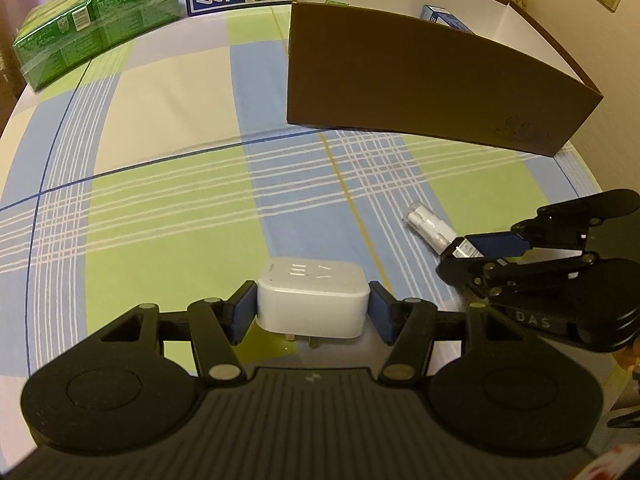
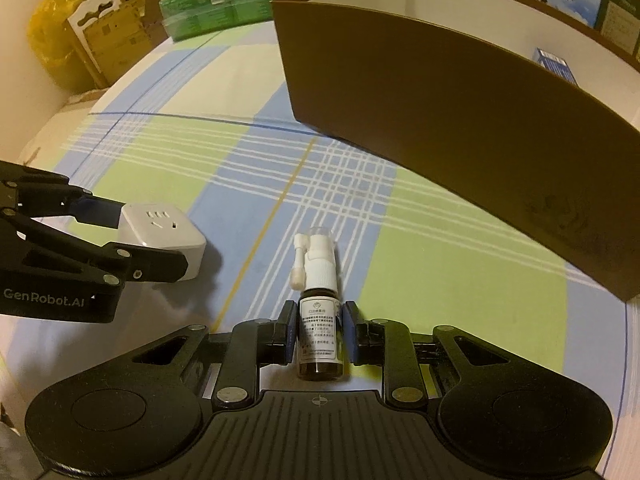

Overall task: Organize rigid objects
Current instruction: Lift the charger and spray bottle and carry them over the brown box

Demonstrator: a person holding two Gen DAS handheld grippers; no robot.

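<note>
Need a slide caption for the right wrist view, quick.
Right gripper clamps spray bottle; left gripper holds white plug adapter before brown box.

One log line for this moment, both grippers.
left gripper: shut on white plug adapter | right gripper: shut on spray bottle | brown cardboard box: ahead, open

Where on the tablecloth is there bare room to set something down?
Bare cloth runs between the green packs and the box, and in front of the box wall. It is crowded near the bottom: the left claw closes on the adapter, the right claw on the spray bottle.
</note>
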